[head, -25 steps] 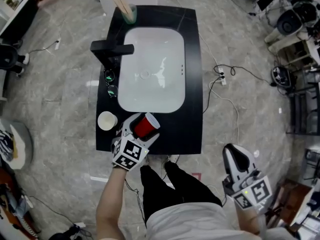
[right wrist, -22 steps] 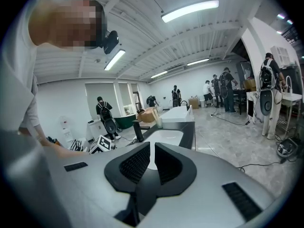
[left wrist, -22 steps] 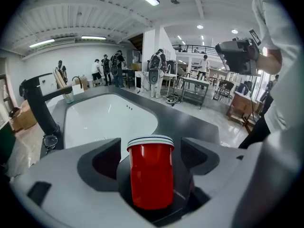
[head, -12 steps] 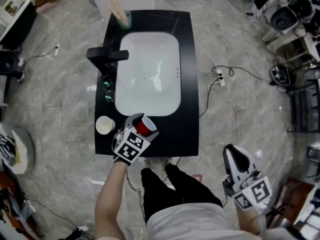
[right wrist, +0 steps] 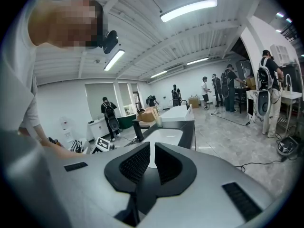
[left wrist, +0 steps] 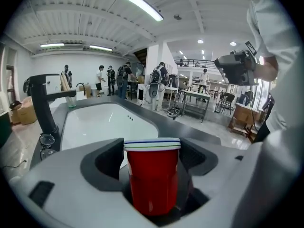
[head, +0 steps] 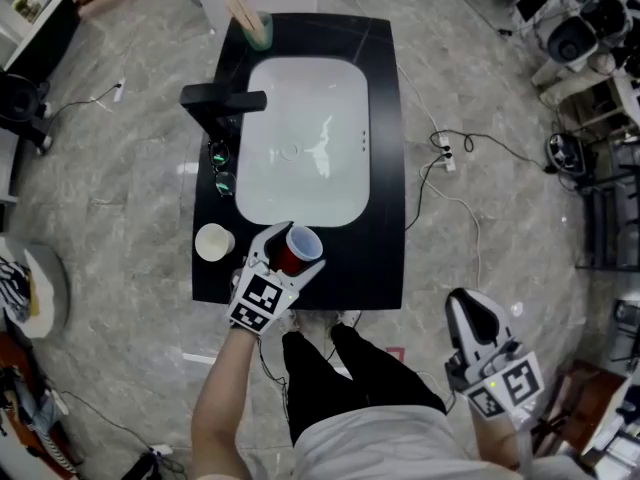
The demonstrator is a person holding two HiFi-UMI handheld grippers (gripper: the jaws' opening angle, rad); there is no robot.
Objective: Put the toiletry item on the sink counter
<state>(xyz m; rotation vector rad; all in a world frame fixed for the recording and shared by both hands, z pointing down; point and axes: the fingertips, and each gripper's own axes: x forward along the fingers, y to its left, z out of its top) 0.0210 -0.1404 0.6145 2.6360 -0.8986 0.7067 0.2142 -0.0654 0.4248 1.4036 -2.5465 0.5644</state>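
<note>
The grey right gripper (right wrist: 152, 150) hangs low beside the person's hip, its jaws together on nothing. Further on, the left gripper (left wrist: 151, 151) has its jaws closing round an upright red plastic cup (head: 294, 251) at the near edge of the glossy black sink counter (head: 386, 168), just short of the white oval basin (head: 300, 133).

left tongs (head: 291, 254) closing, red cup (head: 298, 247) between

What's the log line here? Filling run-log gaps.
left gripper: jaws closing on red cup | red cup: over counter front | right gripper: empty, off counter
</note>
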